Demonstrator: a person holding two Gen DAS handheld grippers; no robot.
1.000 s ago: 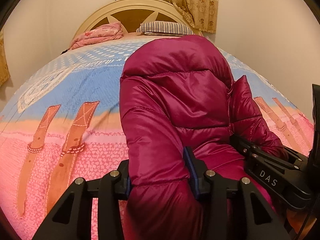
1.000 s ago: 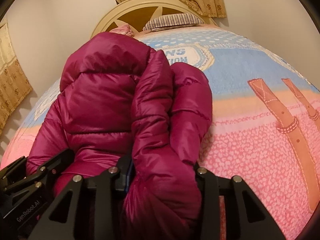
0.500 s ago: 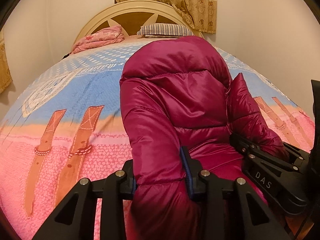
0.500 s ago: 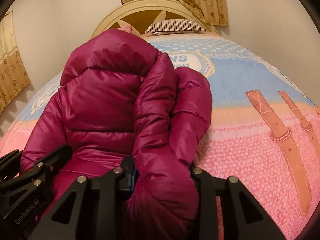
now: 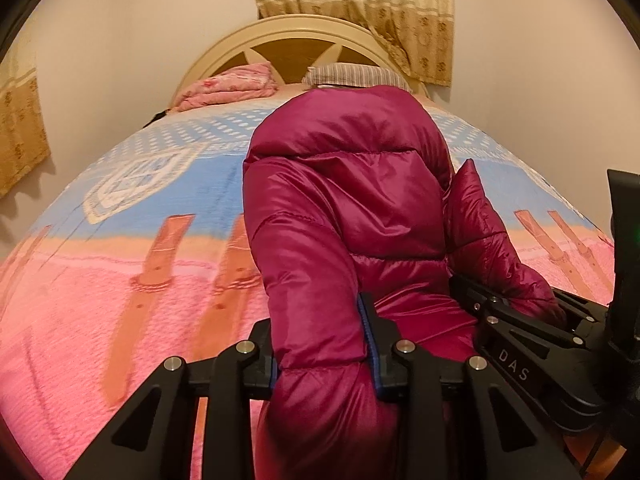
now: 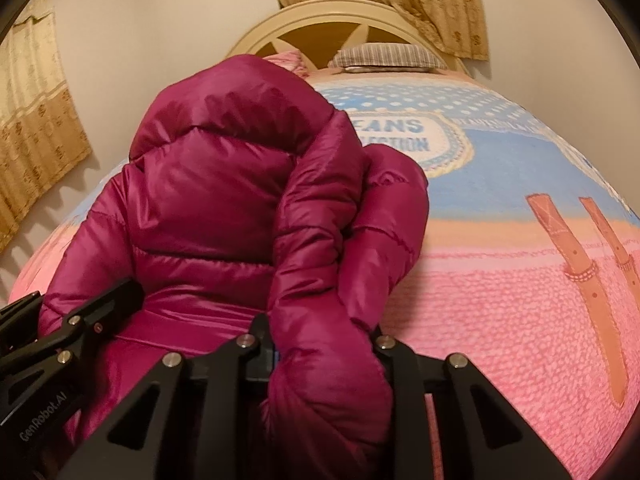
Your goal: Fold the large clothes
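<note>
A magenta puffer jacket point(image 5: 348, 208) lies on the bed, hood end toward the headboard; it also shows in the right wrist view point(image 6: 216, 200). My left gripper point(image 5: 320, 344) is shut on the jacket's near left edge. My right gripper point(image 6: 326, 354) is shut on the jacket's near right part, a bunched sleeve. Each gripper shows in the other's view: the right one point(image 5: 516, 328) at right, the left one point(image 6: 72, 332) at left. Both hold the near end raised off the bed.
The bed has a pink and blue patterned cover point(image 5: 120, 264). At the far end are a folded pink blanket point(image 5: 228, 86), a striped pillow point(image 6: 384, 56) and a cream headboard point(image 5: 296, 34). Curtains point(image 5: 360, 4) hang on the walls behind.
Both grippers have lifted and moved forward a little with the jacket's near end; the jacket bulk has risen and bunched toward the headboard.
</note>
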